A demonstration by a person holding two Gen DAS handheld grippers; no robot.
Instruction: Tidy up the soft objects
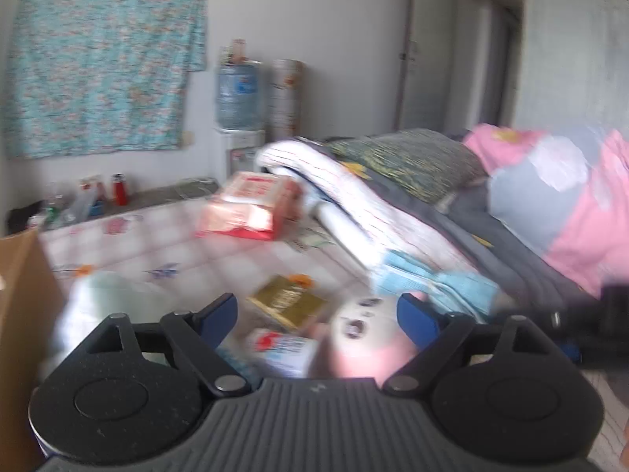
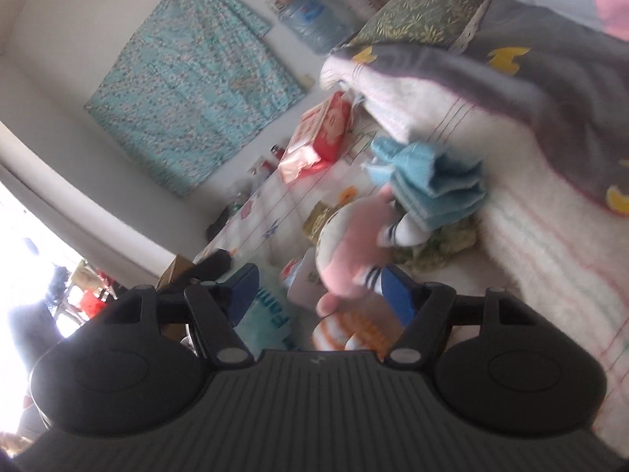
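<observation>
Pink-and-white plush toy lies on bed beside folded blue knit cloth | left gripper jaws apart, empty | right gripper jaws apart around toy's leg

We've got both grippers spread wide here. Our left gripper sits level, blue fingers at roughly 10 and 2 o'clock from its body, nothing between them. Our right gripper is rolled hard over to one side, judging by the tilted view, its blue fingers apart too, clamping nothing.
</observation>
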